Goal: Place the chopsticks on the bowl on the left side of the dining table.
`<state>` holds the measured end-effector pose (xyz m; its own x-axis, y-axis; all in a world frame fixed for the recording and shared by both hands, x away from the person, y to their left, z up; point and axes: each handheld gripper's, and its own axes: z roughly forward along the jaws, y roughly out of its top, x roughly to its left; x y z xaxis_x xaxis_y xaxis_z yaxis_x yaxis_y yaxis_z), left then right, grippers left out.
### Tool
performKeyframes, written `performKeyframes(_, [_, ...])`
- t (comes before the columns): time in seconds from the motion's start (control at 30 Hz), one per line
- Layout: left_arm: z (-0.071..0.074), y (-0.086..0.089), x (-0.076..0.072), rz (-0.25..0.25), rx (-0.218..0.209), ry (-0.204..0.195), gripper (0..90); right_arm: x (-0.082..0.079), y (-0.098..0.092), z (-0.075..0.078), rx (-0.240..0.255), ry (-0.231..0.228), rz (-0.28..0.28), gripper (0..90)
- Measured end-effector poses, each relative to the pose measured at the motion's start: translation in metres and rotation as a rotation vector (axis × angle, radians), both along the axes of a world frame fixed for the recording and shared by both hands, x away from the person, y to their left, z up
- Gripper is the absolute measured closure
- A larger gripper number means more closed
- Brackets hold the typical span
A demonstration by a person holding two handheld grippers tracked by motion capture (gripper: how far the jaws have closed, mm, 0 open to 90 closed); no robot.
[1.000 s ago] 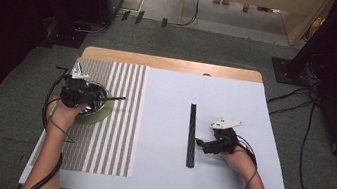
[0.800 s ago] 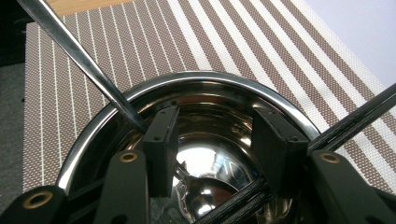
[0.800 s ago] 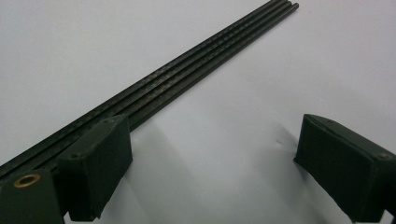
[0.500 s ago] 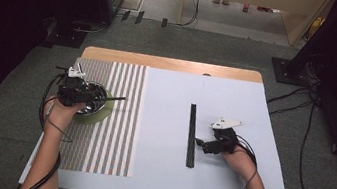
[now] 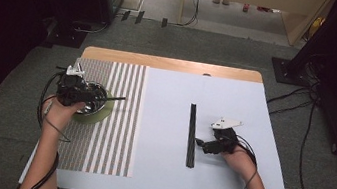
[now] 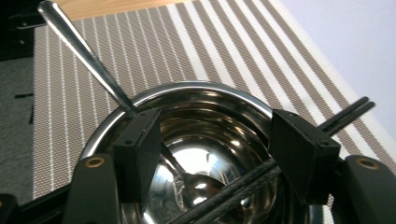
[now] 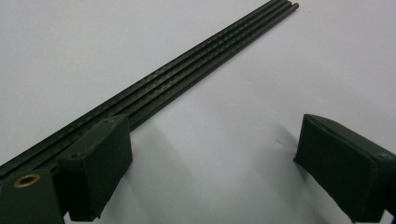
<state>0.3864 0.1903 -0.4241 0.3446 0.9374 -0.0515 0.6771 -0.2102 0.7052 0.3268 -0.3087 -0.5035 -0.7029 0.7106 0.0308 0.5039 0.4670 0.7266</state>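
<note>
1. Left claw [image 5: 86, 96] is hovering over the bowl [image 6: 205, 93] on the striped mat [image 5: 110, 131]. Its jaws have just been opening and are standing wide apart, pressing on nothing.
2. A pair of chopsticks [image 6: 261, 172] is lying across the bowl between the jaws, its far ends jutting past the rim over the mat. Whether the right jaw is touching them is hard to tell.
3. Right claw [image 5: 199, 143] is resting low over the bench [image 5: 165, 104], jaws wide open and empty, just beside the bundle of sticks [image 5: 192, 133].
4. One spoon [image 6: 88, 56] is leaning in the bowl; the left jaw is partly covering its lower handle.
5. The bundle's near end is running under the left jaw in the right gripper view; an exact stick count is unclear.
6. Count: one bowl, one spoon, one mat, two claws.
</note>
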Motion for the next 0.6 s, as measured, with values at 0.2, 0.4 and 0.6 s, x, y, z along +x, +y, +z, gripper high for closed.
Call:
performKeyframes(0.2, [0.002, -0.003, -0.002, 0.005, 0.004, 0.009, 32.5, 0.0, 0.0, 0.0, 0.001, 0.0, 0.0, 10.2])
performKeyframes(0.4, [0.005, -0.006, -0.004, 0.003, -0.003, 0.023, 29.0, 0.0, 0.0, 0.0, 0.002, 0.0, 0.0, 10.2])
performKeyframes(0.6, [0.011, -0.01, -0.007, 0.0, -0.009, 0.017, 28.4, 0.0, 0.0, 0.0, 0.002, 0.0, -0.001, 10.2])
